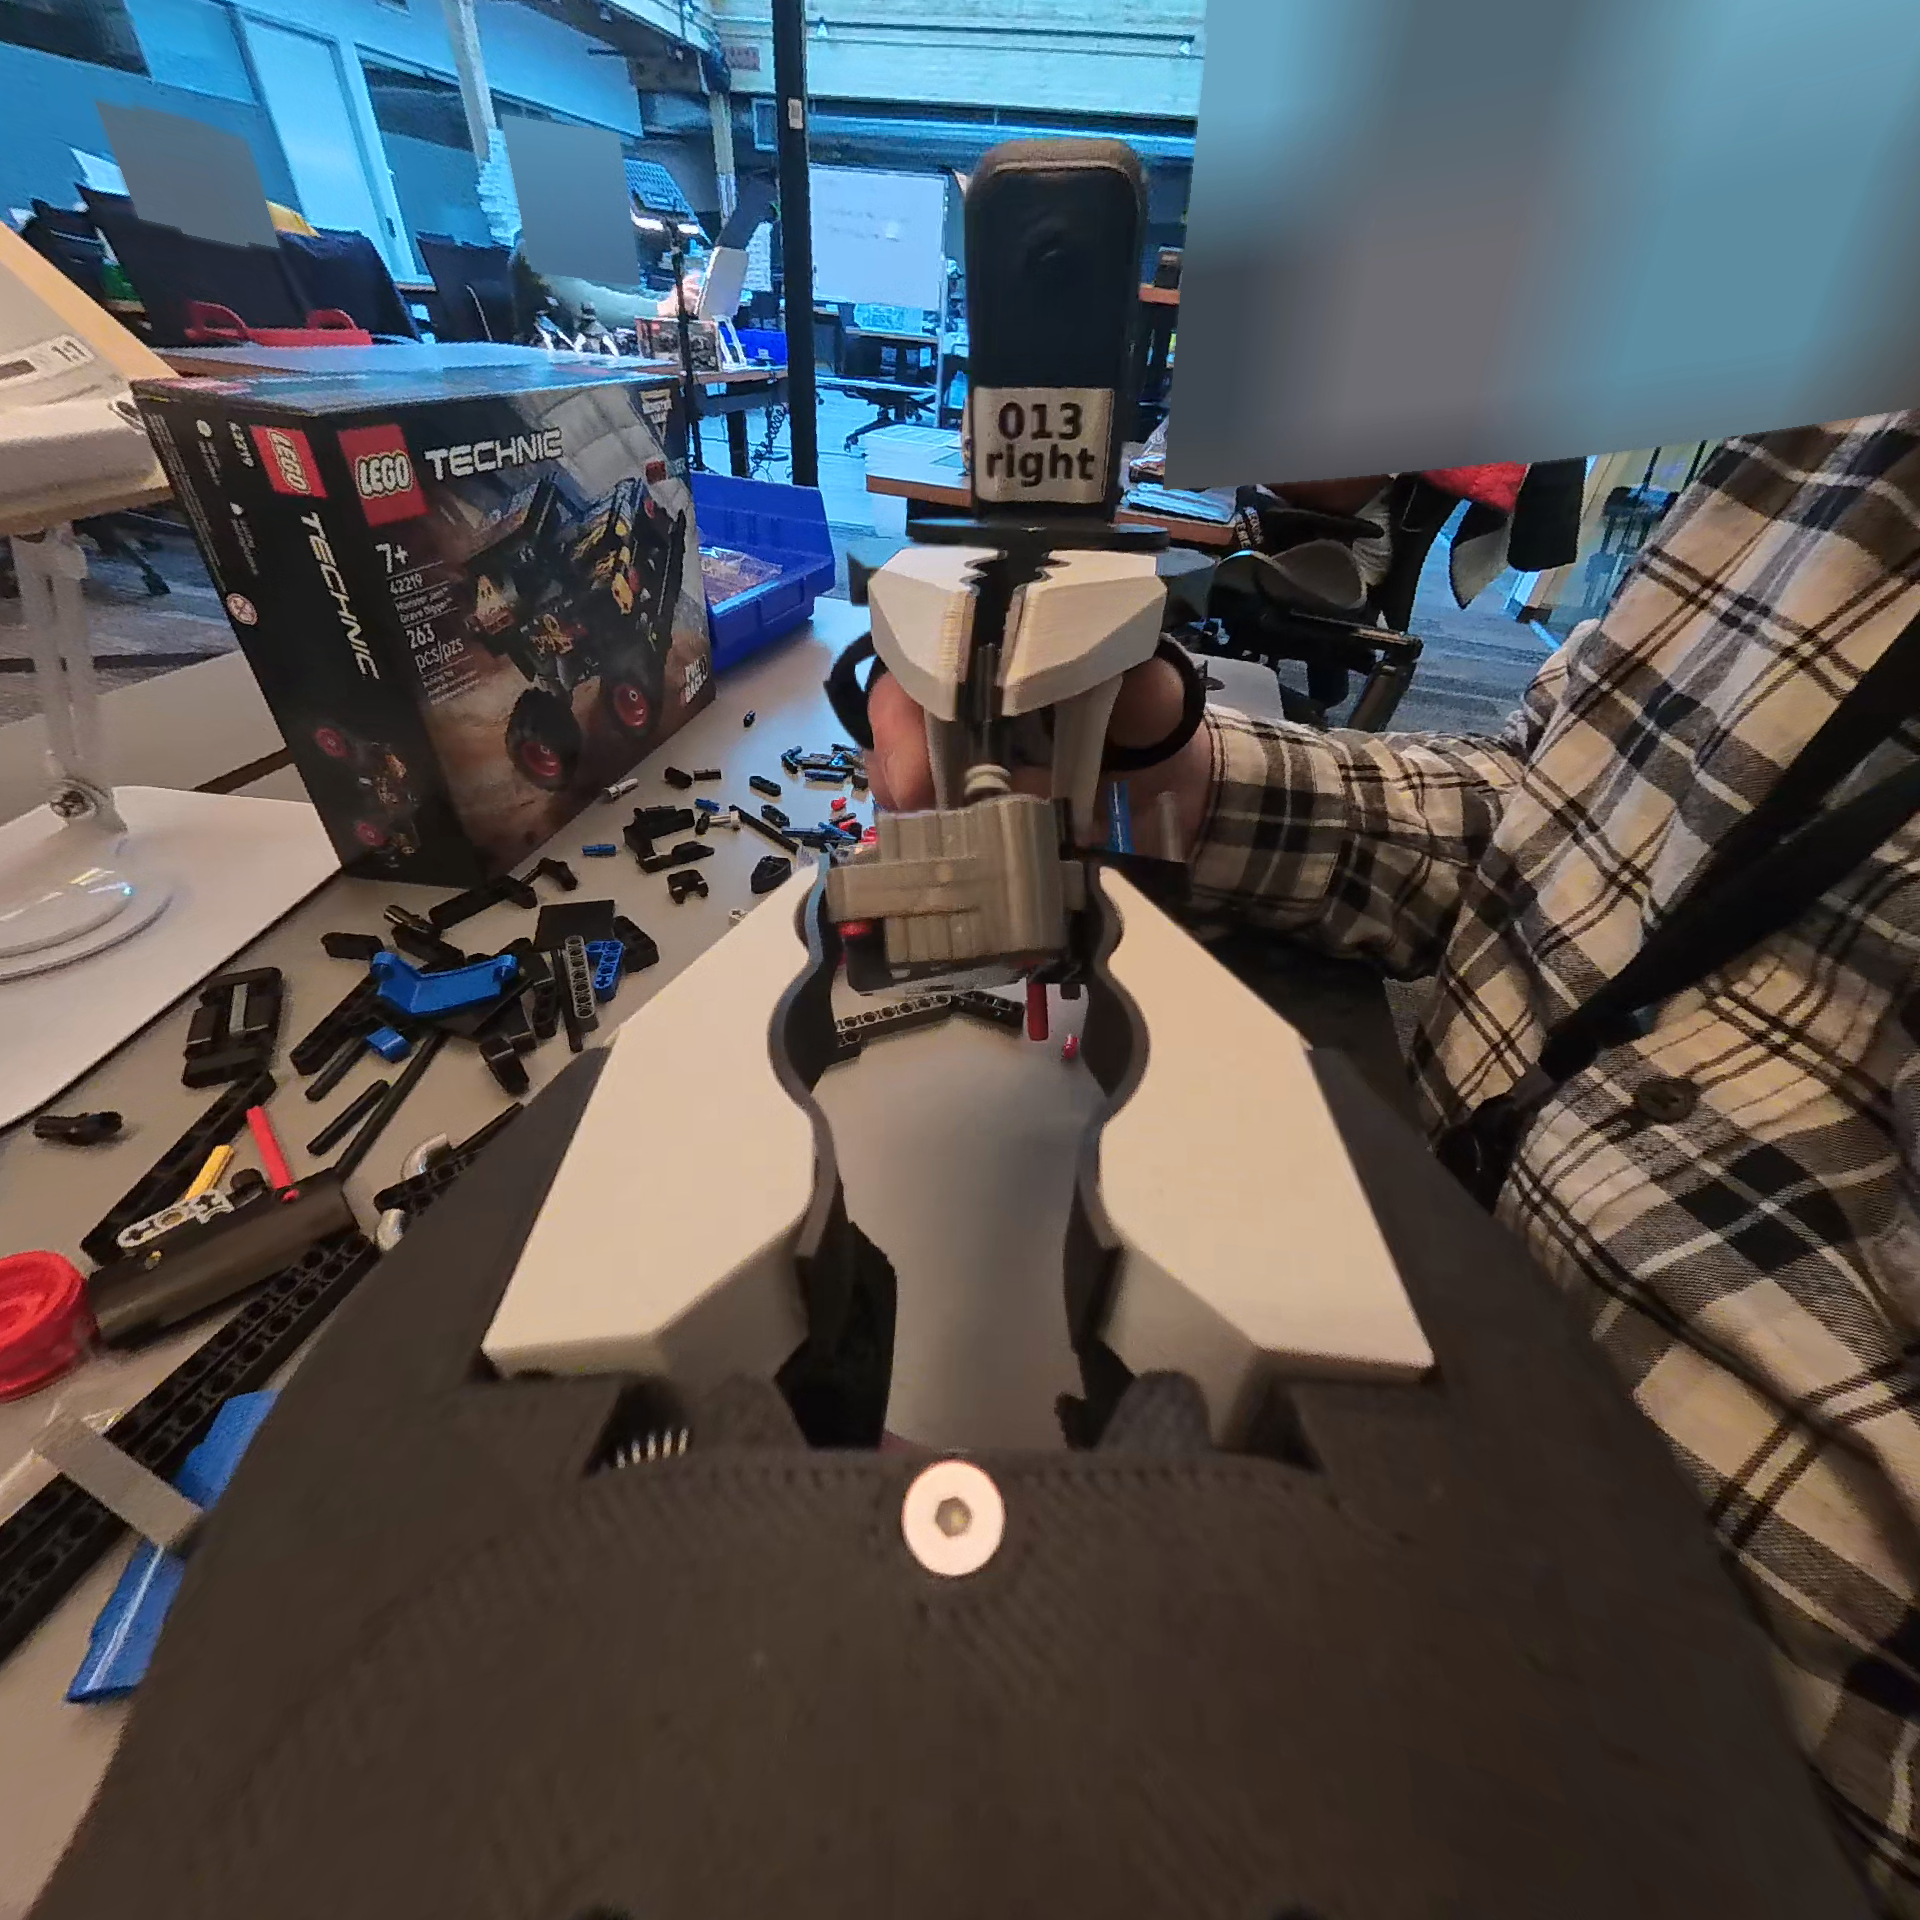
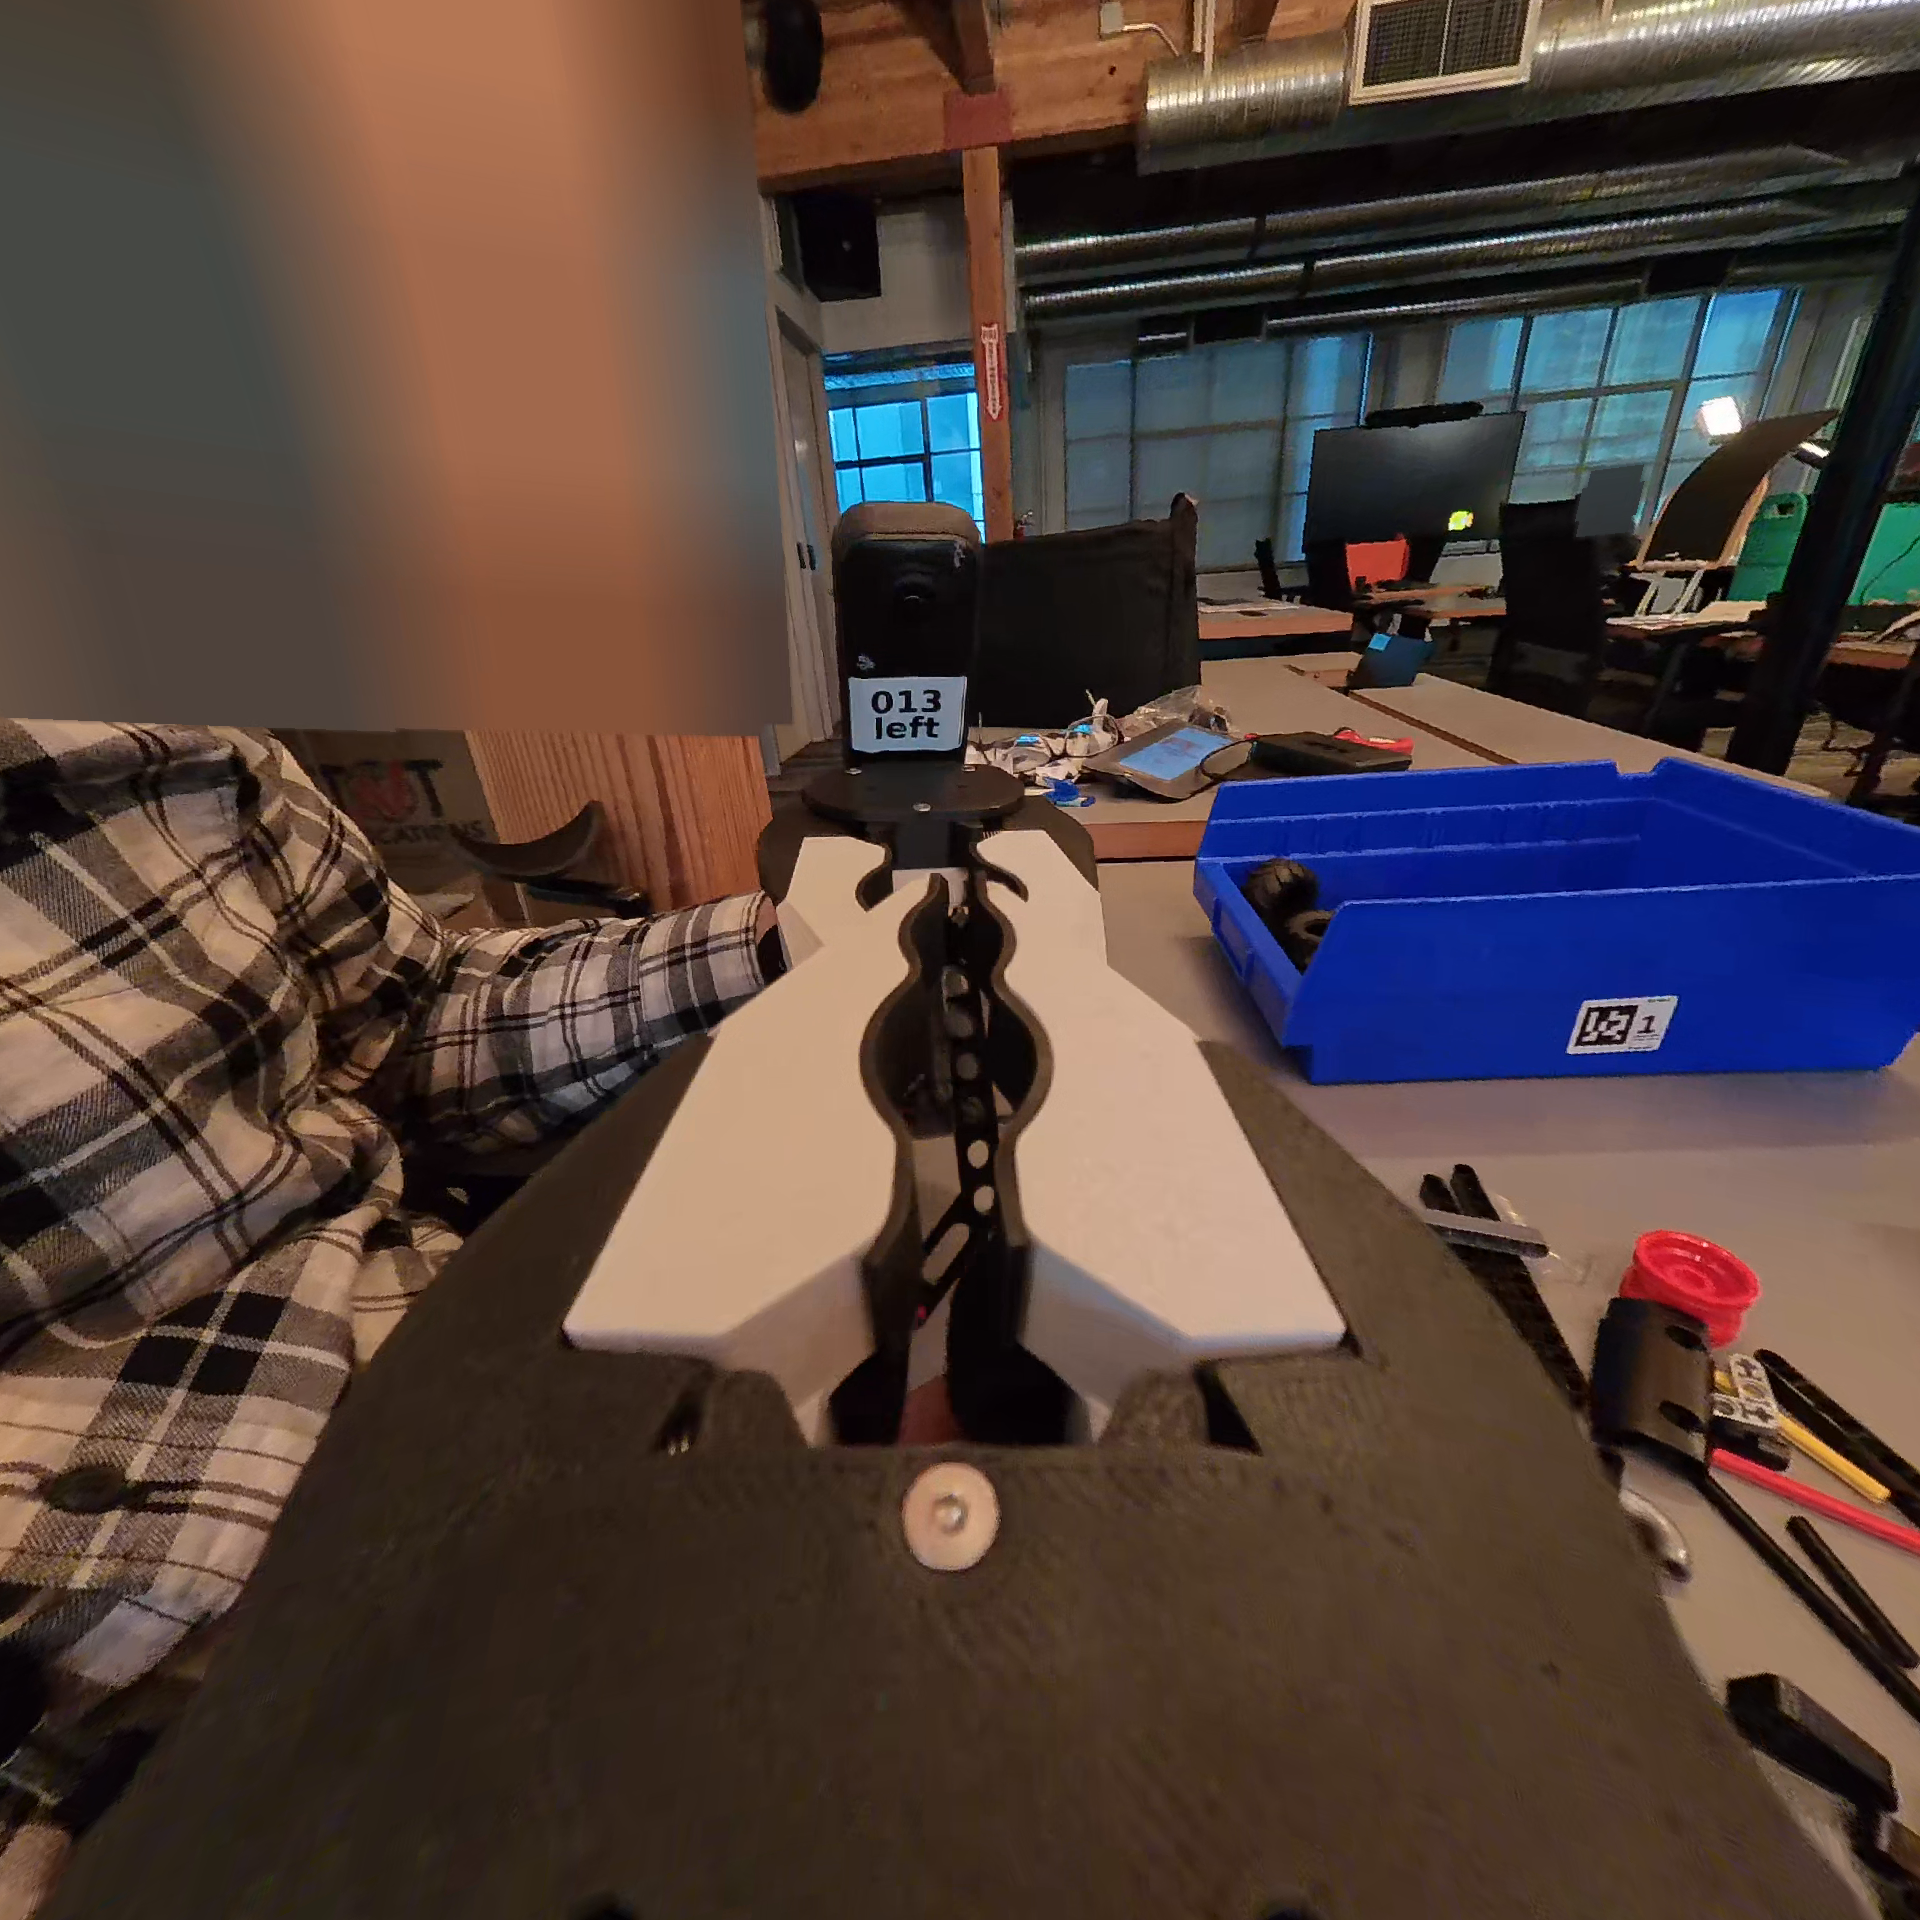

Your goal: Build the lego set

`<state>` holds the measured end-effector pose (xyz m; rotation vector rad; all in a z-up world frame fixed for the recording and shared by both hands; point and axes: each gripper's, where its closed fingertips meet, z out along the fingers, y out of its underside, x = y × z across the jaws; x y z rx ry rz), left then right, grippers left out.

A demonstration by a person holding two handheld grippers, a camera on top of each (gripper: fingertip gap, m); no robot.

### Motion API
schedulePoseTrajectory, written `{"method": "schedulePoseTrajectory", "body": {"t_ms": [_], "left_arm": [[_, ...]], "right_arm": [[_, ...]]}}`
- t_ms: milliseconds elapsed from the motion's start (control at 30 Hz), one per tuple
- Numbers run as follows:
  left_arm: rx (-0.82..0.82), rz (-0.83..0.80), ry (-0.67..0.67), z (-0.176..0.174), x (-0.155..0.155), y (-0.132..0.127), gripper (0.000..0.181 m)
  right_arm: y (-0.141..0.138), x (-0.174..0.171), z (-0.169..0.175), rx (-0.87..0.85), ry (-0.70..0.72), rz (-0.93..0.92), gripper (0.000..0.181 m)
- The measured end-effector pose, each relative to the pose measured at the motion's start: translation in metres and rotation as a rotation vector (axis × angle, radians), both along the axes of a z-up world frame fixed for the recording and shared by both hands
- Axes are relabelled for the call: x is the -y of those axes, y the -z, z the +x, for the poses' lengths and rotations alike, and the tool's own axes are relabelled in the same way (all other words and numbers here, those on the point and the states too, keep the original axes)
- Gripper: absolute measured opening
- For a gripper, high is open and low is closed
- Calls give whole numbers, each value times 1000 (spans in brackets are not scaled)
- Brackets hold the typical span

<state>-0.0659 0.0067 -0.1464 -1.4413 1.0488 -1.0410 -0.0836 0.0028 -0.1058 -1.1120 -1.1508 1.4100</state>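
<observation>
Right gripper clamps a black holed beam, long axis along its fingers, pointing toward the left gripper, which grips the grey assembly.

Grey tabletop runs toward 3 o'clock in the right wrist view, and a white curved-base stand sits at 9 o'clock in the left wrist view. A tablet with a lit screen lies at 1 o'clock, among tangled cables. Behind it, a dark monitor and black office chairs; silver ceiling ducts at 12 o'clock.
</observation>
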Motion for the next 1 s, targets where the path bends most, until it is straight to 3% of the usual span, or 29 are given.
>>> {"method": "schedulePoseTrajectory", "body": {"t_ms": [33,700,1000], "left_arm": [[-7,2,0,0,0,1,44],[5,-45,27,3,-4,8,44],[47,-80,45,-1,-6,3,44]], "right_arm": [[0,0,0,2,-7,-5,1],[1,0,2,9,-50,-62,0],[1,8,6,11,-135,-93,1]]}}
